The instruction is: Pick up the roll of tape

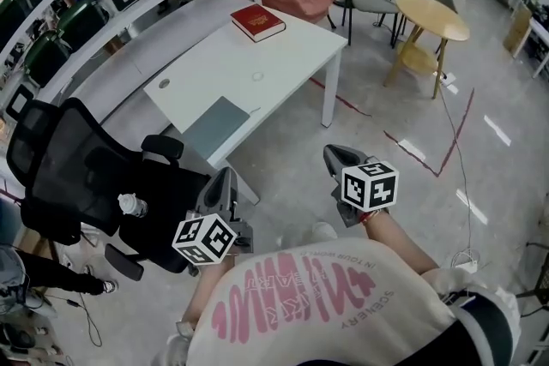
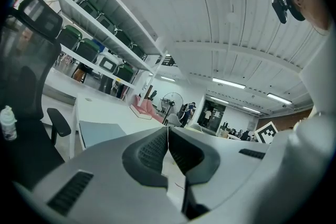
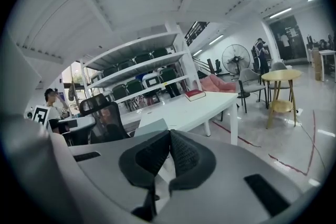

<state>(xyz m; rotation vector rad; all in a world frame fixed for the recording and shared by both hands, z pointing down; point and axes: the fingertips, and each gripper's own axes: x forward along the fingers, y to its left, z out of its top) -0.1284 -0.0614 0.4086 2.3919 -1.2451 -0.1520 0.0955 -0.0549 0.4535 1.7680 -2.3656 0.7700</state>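
**Left claw** [image 2: 168, 128]: grey two-jaw tool with dark ribbed pads. The jaws are pressed together with nothing between them. It is held low, just beside the chair and well short of the surface.

**Right claw** [image 3: 169, 134]: same make. The jaws are closed pad to pad and empty. It is aimed toward the near end of the surface but is apart from it.

**White rectangular surface** [image 1: 292, 56]: stands on white legs. It carries a red hardback book [image 1: 257, 21] at the far end and a flat grey mat [image 1: 217, 126] at the near end.

**Roll of tape**: most likely the small pale ring [image 1: 257, 76] lying flat on bare surface between the book and the mat. It is too small to confirm. It is well apart from both claws.

**Black mesh office chair** [image 1: 60, 167]: stands on the person's left. A clear plastic bottle [image 1: 130, 204] lies on its seat.

**Step in hand (judged)**: the approach. Nothing is gripped yet.

**Handling notes (judged)**:
- The right claw looks better placed for the pick.
- Bring it over the ring and part the jaws before descending, not at contact.
- A flat roll on a smooth top is apt to skid. Set one jaw inside the core and the other outside the wall, then close slowly.
- Keep clear of the book and the mat.
- Lift straight up.
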